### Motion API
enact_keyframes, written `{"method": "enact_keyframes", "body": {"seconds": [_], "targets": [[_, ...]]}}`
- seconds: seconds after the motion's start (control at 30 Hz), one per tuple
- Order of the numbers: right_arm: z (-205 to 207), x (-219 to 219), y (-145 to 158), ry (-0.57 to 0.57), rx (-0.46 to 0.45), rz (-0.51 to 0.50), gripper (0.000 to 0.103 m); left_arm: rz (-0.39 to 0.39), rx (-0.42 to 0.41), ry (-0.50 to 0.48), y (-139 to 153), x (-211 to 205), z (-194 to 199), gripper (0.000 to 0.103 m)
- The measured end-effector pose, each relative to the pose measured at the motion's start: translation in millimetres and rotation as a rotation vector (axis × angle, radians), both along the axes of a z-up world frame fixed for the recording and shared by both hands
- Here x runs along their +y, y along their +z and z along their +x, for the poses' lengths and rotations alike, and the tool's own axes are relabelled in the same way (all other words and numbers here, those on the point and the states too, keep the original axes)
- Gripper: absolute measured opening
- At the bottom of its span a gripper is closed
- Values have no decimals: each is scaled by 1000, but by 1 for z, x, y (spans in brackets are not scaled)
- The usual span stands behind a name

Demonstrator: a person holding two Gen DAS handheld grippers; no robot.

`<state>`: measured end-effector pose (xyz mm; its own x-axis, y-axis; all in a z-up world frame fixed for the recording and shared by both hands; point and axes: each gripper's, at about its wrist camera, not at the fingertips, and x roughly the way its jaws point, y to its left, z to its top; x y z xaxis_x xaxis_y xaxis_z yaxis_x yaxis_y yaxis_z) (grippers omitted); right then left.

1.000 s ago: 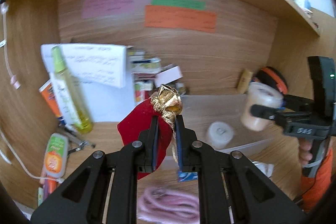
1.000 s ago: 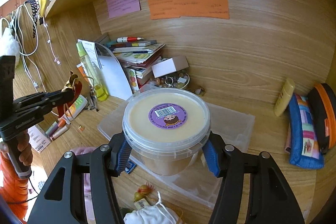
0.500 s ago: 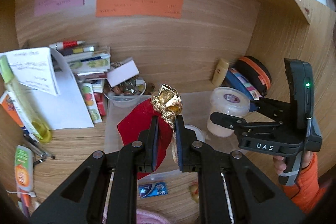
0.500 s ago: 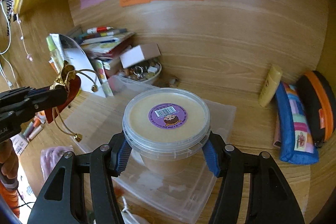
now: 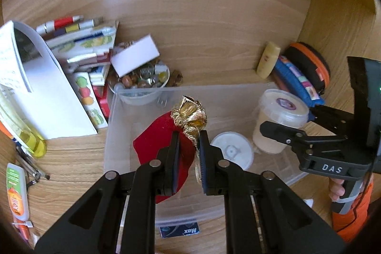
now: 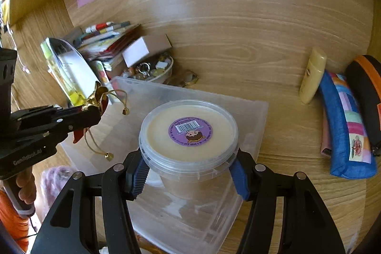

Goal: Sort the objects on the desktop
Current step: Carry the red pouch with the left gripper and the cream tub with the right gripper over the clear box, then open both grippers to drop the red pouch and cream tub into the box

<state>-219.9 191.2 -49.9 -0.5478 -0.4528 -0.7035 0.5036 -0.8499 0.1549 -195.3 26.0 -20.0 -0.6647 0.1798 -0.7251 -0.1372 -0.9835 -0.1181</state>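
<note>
My left gripper (image 5: 188, 137) is shut on a red pouch (image 5: 154, 144) with a gold bow (image 5: 190, 114), held over the clear plastic bin (image 5: 123, 116). From the right wrist view the same gripper (image 6: 96, 108) holds the pouch's gold bow (image 6: 95, 97) above the bin's left side, gold cords dangling. My right gripper (image 6: 189, 170) is shut on a clear tub (image 6: 188, 130) of cream-coloured stuff with a purple label, held above the bin (image 6: 254, 125). That tub (image 5: 278, 118) shows over the bin's right part in the left wrist view. A white round lid (image 5: 232, 151) lies in the bin.
Books (image 5: 83, 44), a white box (image 5: 135, 57) and a bowl of trinkets (image 5: 140, 85) crowd the back left. A yellow tube (image 6: 313, 74), a blue pencil case (image 6: 345, 125) and a black-orange case (image 6: 368, 87) lie right. A yellow bottle (image 5: 28, 135) and glue (image 5: 16, 189) sit left.
Both grippers have moved forward and down toward the clear bin, each keeping its load. The pouch and the tub now hang over the bin.
</note>
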Motion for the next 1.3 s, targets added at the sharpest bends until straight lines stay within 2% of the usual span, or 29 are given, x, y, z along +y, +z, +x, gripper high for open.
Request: {"method": "enact_keyframes", "body": {"seconds": [0.3,0.53,0.7,0.77,0.93,1.1,1.2,1.3], "targets": [[3,-4,-5,13,-4,32,56,-29,-67,4,-22,3,-10,14],[5,-7,-6,16,9,47,56,-77,-88,-12,-32,13,-13,14],[5,-7,-6,16,16,52,56,-111,-86,-29,-34,21,-10,18],[6,-7,-6,16,21,56,56,-115,-82,-45,-34,21,-9,26],[8,-5,-3,13,29,48,61,-119,-70,-49,-32,19,-8,31],[9,-6,-3,16,34,55,65,-110,-49,-51,-28,20,-5,47],[11,-7,-3,27,29,48,70,-114,-33,-53,-24,21,-2,52],[15,-6,0,16,60,58,83,-134,-16,-47,-20,21,3,64]]}}
